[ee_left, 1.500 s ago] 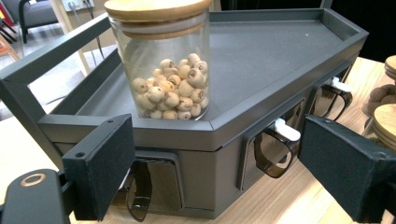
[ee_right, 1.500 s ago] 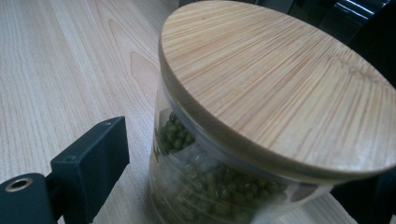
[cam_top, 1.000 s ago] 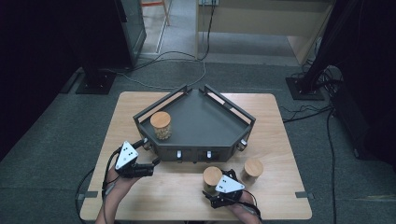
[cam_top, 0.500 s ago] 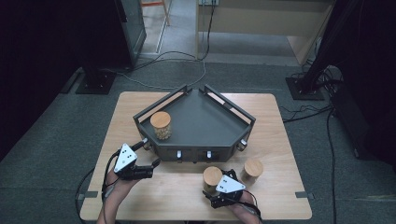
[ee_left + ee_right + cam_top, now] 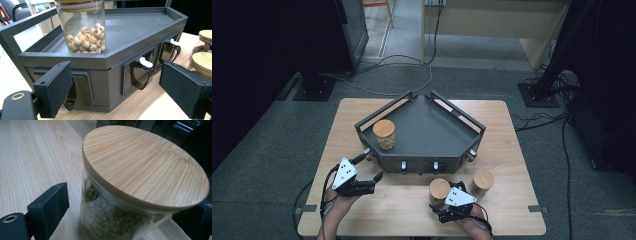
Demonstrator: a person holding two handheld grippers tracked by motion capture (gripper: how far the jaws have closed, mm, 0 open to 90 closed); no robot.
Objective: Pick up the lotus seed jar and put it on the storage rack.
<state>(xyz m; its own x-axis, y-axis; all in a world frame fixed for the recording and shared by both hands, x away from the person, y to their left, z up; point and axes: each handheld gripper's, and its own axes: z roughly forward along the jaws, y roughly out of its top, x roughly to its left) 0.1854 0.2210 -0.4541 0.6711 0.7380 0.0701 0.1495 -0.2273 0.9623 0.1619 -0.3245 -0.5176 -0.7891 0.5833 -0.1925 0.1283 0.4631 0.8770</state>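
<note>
3 jars with wooden lids: 1 on the tray (image 5: 437, 131), 2 on the desk (image 5: 362, 115). Right claw (image 5: 441, 206) spread wide around the bean jar (image 5: 439, 190); left claw (image 5: 373, 181) wide, empty.

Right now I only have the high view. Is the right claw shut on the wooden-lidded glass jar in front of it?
Observer: No. In the right gripper view the right claw is open, with a jaw either side of the wooden-lidded glass jar and a gap showing at the left jaw.
Operator: Contents?
Observer: Small green beans, visible through the glass.
Operator: And the jar on the dark grey metal tray?
Observer: The left gripper view shows that clear glass jar holding pale round seeds in its lower part.
</note>
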